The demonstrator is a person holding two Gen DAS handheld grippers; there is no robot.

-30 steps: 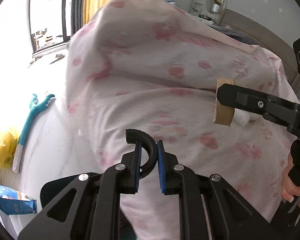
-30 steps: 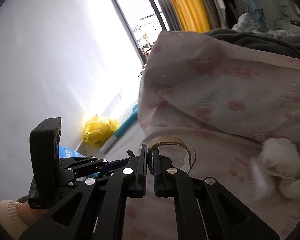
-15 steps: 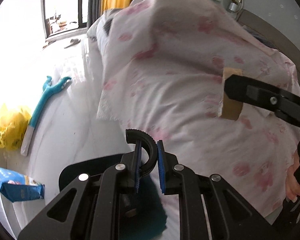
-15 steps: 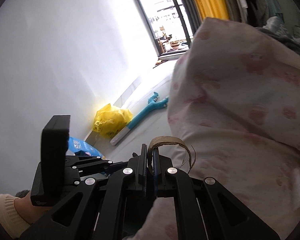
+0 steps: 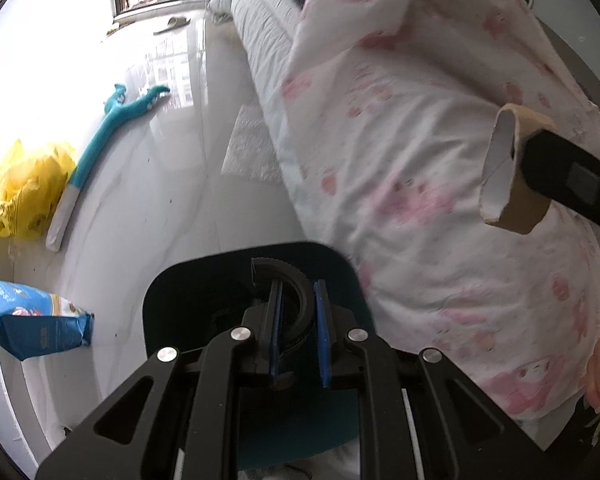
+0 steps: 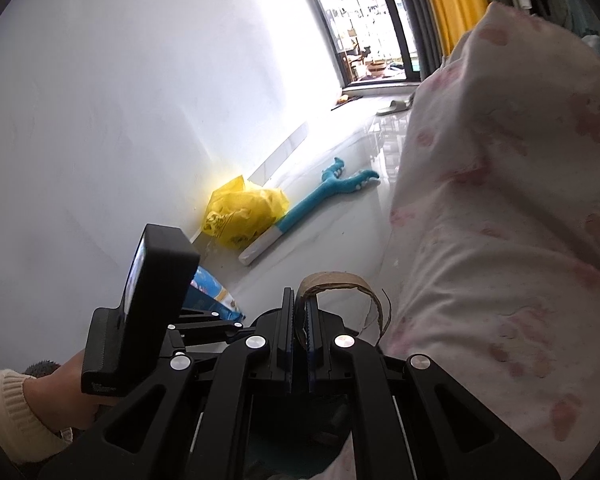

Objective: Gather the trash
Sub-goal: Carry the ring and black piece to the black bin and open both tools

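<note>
**A:** ok so what's each gripper got right now?

**B:** left gripper (image 5: pixel 298 312) is clamped on a black curved plastic piece (image 5: pixel 296 292), kind of a half ring with a ridged edge, pinched between the blue pads. Right under and just past its fingertips there's a dark bin (image 5: pixel 204 280), so the piece hangs over the bin's opening.

**A:** and the right one?

**B:** right gripper (image 6: pixel 299 320) is closed tight on a brown cardboard tape core (image 6: pixel 340 282), pinching one wall of the ring. The rest of the loop sticks out to the right of the fingertips, up against the pink paw-print blanket (image 6: pixel 500 220) on the bed.

**A:** anything else lying around?

**B:** on the floor ahead and left of both grippers: a yellow plastic bag (image 6: pixel 244 212) by the wall, a teal long-handled thing (image 6: pixel 320 196) beside it, and a blue snack bag (image 5: pixel 32 320) closer in.
</note>
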